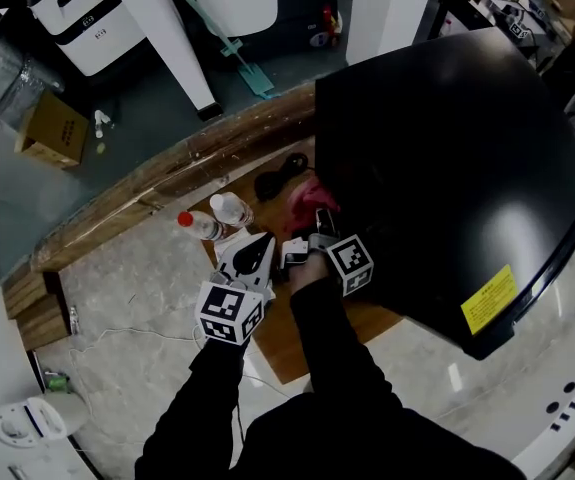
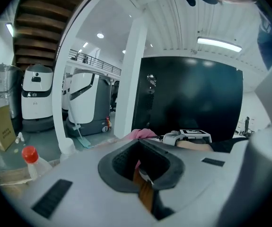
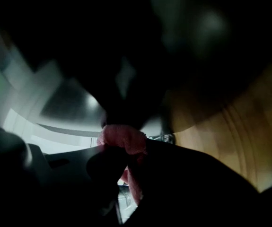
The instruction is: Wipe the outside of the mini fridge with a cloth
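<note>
**Against the left wall of the mini fridge (image 1: 467, 158), a pink cloth (image 1: 305, 198) is at work**

On the wooden bench (image 1: 379, 318) the black fridge stands to the right, and its glossy top fills much of the head view. The right tool (image 1: 314, 223) is closed on the cloth. The right gripper view shows a bunch of pink fabric (image 3: 121, 137) pinched between its jaws, with the dark fridge wall close in front. The cloth touches the fridge low on its left wall, near the bench.

The left tool (image 1: 259, 253) hangs just to the left of the right one. Its jaws stand together with nothing between them, so it looks idle. Far left of both tools stand two bottles, one with a red cap (image 1: 199, 224) and one with a white cap (image 1: 230, 208). A black cable (image 1: 279, 176) lies coiled beyond the cloth.

The task looks under way rather than near its end. The cloth is on a single face, down by the bottom edge, which suggests the left wall is the part now being wiped. No streak or damp mark shows on the black surfaces, so I cannot tell which faces have already been wiped. The top, and the near side with the yellow label (image 1: 488, 299), are well away from the cloth and most likely remain to be done
</note>
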Demonstrator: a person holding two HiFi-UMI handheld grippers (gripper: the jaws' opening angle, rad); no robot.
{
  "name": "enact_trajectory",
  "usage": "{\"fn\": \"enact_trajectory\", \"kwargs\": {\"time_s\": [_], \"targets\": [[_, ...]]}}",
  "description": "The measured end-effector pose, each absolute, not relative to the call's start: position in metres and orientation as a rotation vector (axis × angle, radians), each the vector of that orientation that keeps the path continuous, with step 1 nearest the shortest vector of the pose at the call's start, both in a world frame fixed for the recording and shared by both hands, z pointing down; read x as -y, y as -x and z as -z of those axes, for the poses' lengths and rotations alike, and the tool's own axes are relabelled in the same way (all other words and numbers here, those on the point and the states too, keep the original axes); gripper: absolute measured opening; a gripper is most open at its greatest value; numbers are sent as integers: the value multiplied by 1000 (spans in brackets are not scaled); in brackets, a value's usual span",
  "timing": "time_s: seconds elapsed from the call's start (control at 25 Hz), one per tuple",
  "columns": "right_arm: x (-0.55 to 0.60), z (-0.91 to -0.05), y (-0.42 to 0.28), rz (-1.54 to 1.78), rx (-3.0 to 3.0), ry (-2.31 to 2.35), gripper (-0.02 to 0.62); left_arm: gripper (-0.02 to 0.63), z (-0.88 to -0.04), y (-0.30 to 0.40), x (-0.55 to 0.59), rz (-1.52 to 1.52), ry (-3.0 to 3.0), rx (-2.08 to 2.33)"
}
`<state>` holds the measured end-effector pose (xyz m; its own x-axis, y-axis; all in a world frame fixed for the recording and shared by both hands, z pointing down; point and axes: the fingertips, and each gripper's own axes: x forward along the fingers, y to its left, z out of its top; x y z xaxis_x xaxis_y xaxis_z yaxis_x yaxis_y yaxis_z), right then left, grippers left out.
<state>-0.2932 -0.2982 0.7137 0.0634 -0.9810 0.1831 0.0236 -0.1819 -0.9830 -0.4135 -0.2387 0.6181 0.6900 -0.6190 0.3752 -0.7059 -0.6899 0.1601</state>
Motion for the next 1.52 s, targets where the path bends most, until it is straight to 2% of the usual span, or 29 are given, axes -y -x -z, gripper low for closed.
{"fn": "enact_trajectory", "kwargs": {"time_s": [0.4, 0.76, 1.04, 1.36, 1.52], "targets": [[283, -831, 292, 1428, -880, 1490, 66, 5, -660, 420, 241, -476, -2557, 1029], [276, -847, 289, 1439, -952, 1531, 60, 5, -650, 423, 224, -492, -2596, 1007], [257, -771, 297, 1345, -1273, 1519, 57, 5, -616, 436, 210, -425, -2644, 1043], [197, -612, 315, 924, -1721, 1473, 57, 5, -547, 450, 175, -317, -2750, 1105], [162, -526, 320, 851, -1751, 1361, 57, 5, -495, 440, 154, -252, -2811, 1087]]}}
